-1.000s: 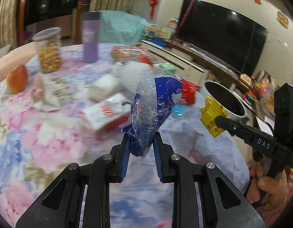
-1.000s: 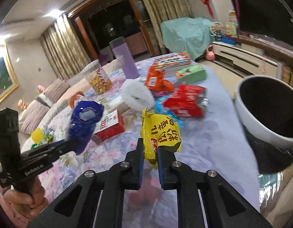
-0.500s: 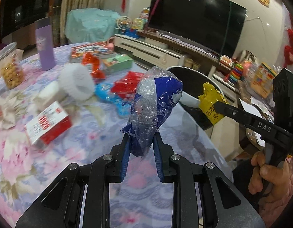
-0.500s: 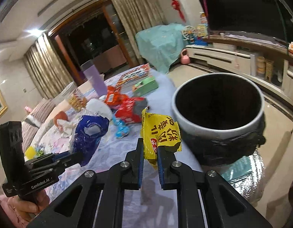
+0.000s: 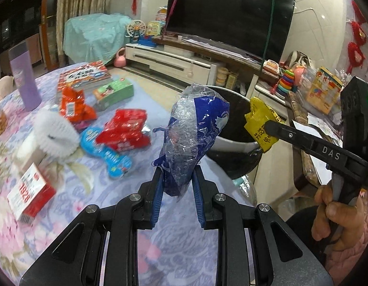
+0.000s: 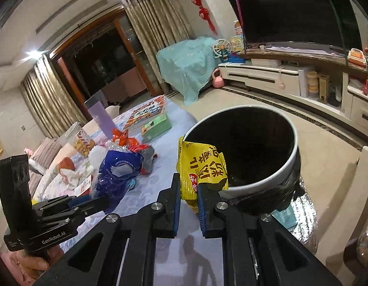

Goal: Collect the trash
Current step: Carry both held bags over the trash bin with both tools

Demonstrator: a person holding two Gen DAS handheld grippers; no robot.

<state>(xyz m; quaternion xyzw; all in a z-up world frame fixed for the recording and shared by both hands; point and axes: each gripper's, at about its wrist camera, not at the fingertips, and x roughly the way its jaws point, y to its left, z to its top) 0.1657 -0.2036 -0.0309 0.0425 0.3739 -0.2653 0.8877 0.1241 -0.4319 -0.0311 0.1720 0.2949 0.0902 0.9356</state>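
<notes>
Round table (image 5: 93,217) under a glossy floral cloth, spreading left of and beneath both pairs of fingers. Beyond the fingertips, off the table edge, one round bin (image 6: 272,178): white rim, dark inside, black liner bunched outside. Nothing between wrappers and bin mouth.

Left of the left gripper's fingers, scattered on the cloth: two red crinkled packets (image 5: 124,131), one blue packet (image 5: 107,153), one white fluffy thing (image 5: 55,135), one red-and-white carton (image 5: 28,195), one green box (image 5: 113,91), one purple tumbler (image 5: 25,76).

Left gripper (image 5: 178,181) clamped on a crumpled clear-and-blue bag (image 5: 193,133), upright between the blue pads.

Right gripper (image 6: 189,190) clamped on a flat yellow wrapper (image 6: 200,166), its top overlapping the bin's near rim.
</notes>
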